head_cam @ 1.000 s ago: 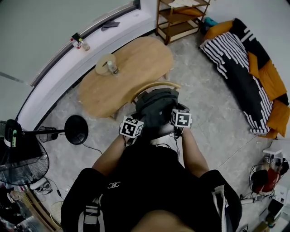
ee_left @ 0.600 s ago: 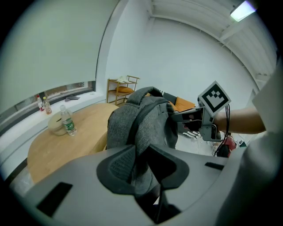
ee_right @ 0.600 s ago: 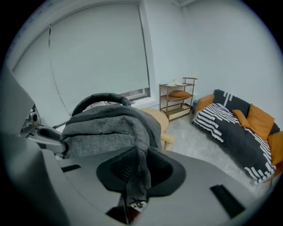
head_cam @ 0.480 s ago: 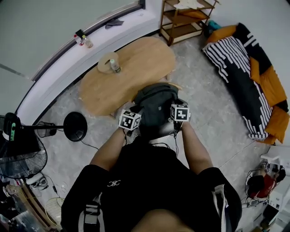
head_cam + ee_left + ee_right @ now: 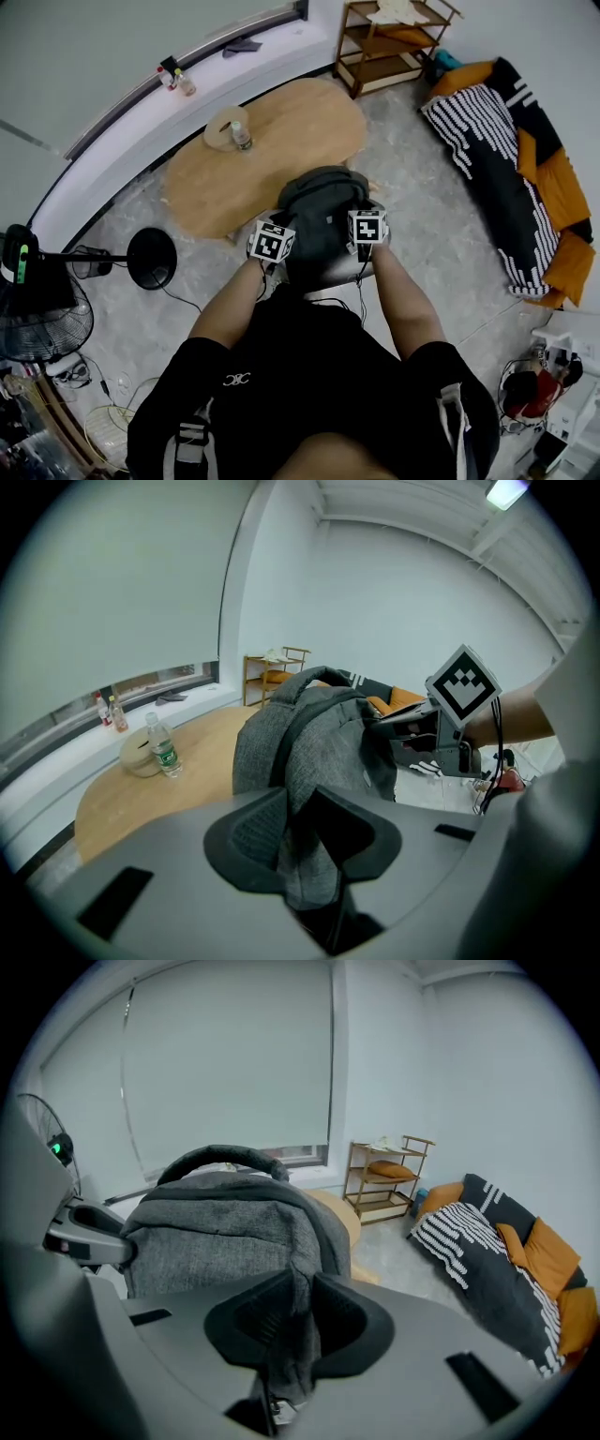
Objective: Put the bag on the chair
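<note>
Grey bag nearer table than before

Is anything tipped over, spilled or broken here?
Nothing stands out. The grey bag is held upright, its fabric pinched by the left gripper and the right gripper. The water bottle stands upright on the wooden table, and nothing looks spilled or broken.

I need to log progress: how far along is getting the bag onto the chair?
Done: the bag is gripped and positioned over the chair. In hand: left claw and right claw both pinch its grey fabric. Left: settle it on the seat, if not resting already, and release.
</note>
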